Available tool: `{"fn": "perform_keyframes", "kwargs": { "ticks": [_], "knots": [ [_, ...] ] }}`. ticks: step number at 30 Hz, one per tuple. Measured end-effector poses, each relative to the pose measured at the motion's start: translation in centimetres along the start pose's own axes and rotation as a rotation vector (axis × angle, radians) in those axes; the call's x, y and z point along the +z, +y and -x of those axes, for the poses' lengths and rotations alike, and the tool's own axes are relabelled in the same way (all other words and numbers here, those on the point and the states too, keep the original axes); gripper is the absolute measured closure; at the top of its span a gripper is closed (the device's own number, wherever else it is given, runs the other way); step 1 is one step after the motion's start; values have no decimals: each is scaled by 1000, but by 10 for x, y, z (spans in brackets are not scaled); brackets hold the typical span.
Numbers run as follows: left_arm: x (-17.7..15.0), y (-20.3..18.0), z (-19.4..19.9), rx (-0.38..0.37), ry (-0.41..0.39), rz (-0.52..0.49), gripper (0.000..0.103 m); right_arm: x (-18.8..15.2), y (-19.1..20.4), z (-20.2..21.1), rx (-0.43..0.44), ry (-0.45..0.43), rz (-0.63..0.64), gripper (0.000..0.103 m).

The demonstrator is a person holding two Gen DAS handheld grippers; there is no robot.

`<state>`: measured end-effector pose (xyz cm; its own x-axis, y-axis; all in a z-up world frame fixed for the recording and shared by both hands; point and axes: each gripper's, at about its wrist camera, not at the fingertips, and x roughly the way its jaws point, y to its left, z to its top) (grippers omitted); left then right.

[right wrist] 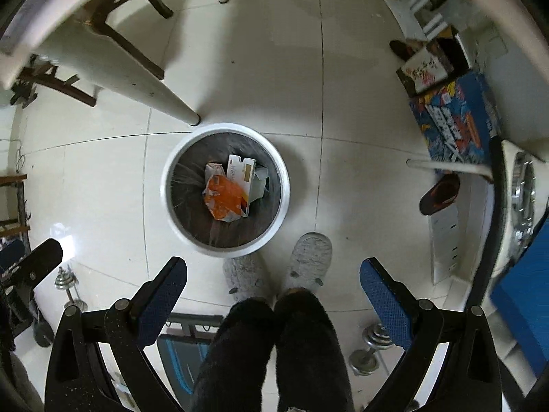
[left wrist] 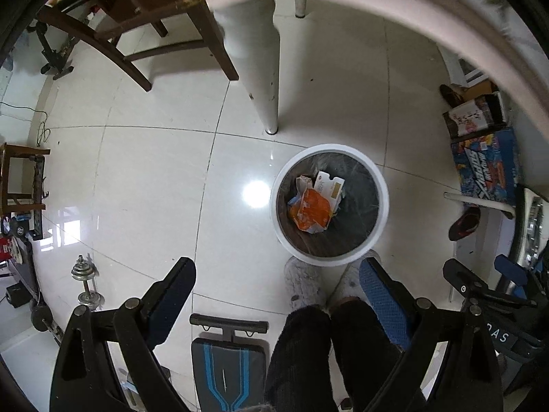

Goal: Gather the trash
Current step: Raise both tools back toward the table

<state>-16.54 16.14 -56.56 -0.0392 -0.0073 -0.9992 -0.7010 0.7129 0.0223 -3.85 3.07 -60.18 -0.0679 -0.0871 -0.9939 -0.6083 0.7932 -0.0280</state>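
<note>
A round white trash bin (left wrist: pixel 383 202) with a dark liner stands on the tiled floor; it also shows in the right wrist view (right wrist: pixel 284 189). Inside lie an orange crumpled wrapper (left wrist: pixel 310 211) (right wrist: pixel 226 202) and a white carton (left wrist: pixel 329 185) (right wrist: pixel 242 171). My left gripper (left wrist: pixel 277 276) is open and empty, held high above the floor just short of the bin. My right gripper (right wrist: pixel 273 274) is open and empty, also high above the floor, with the bin ahead and to its left.
The person's grey slippers (left wrist: pixel 303 283) (right wrist: pixel 310 257) stand beside the bin. A white table leg (left wrist: pixel 266 68) rises behind it. Wooden chairs (left wrist: pixel 113 27) stand at the back left. Boxes (right wrist: pixel 453 116), a dark shoe (right wrist: pixel 441 194), dumbbells (left wrist: pixel 85 285) and a weight bench (left wrist: pixel 228 360) surround the spot.
</note>
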Motion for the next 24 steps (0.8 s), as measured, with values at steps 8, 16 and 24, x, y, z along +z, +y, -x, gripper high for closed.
{"fn": "perform_keyframes", "kwargs": {
  "ticks": [8,16,24],
  "knots": [
    [-19,1,89,-14,-35,-4,6,-23,2,104,35,-32,40,1],
    [-34,0,189,-17,-106,-9,6,-45,-1,225,95,-84,30,1],
    [13,-50,255,-10,-246,-46,6,-15,-66,317,145,-211,-169,1]
  ]
}}
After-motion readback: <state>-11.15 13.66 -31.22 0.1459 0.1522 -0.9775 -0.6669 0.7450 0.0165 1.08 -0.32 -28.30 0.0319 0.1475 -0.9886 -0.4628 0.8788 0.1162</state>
